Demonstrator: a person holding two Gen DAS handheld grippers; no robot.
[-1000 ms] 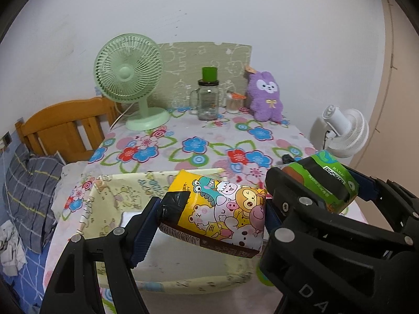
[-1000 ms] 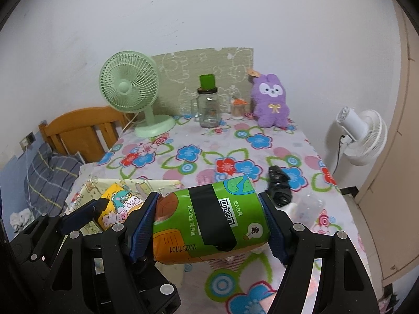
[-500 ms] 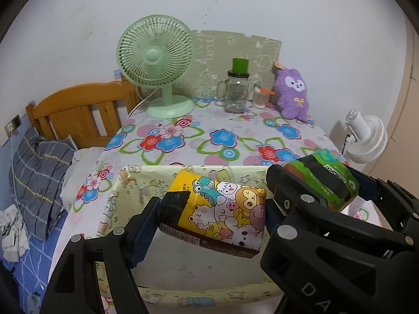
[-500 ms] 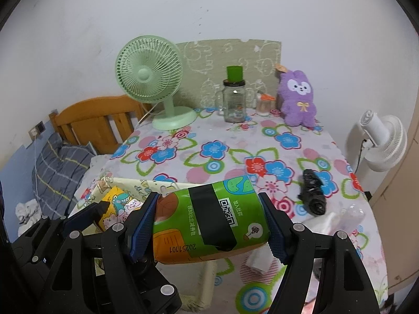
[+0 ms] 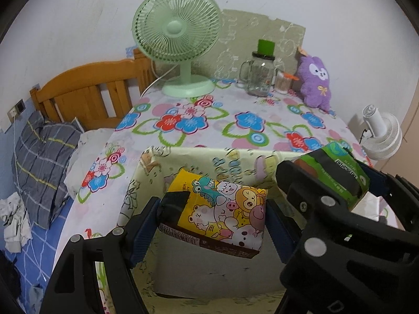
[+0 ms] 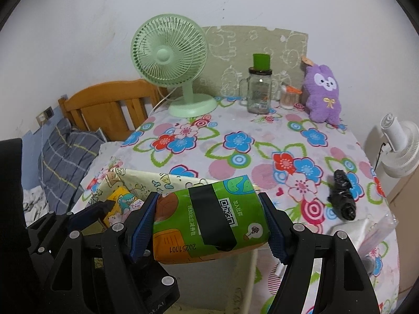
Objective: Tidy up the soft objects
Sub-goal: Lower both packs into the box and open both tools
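Note:
My left gripper (image 5: 212,217) is shut on a yellow cartoon tissue pack (image 5: 217,214) and holds it over the open pale-yellow fabric bin (image 5: 199,157). My right gripper (image 6: 209,225) is shut on a green tissue pack (image 6: 209,222), held above the bin's right rim (image 6: 146,175). In the left wrist view the right gripper (image 5: 337,183) and its green pack (image 5: 335,167) are just to the right. In the right wrist view the left gripper (image 6: 102,209) and the yellow pack (image 6: 120,204) are at lower left. A purple plush bunny (image 6: 323,91) sits at the table's back right.
On the flowered tablecloth (image 6: 235,144) stand a green desk fan (image 6: 170,60), a glass jar with a green lid (image 6: 259,86) and a small cup (image 6: 288,96). A black bundle (image 6: 343,198) and clear plastic bags (image 6: 366,233) lie at right. A wooden bed head (image 5: 89,96) stands left, a white fan (image 6: 400,146) right.
Both grippers have moved left and down with their packs. The yellow pack now hangs over the bin's inside, and the green pack is over its right rim.

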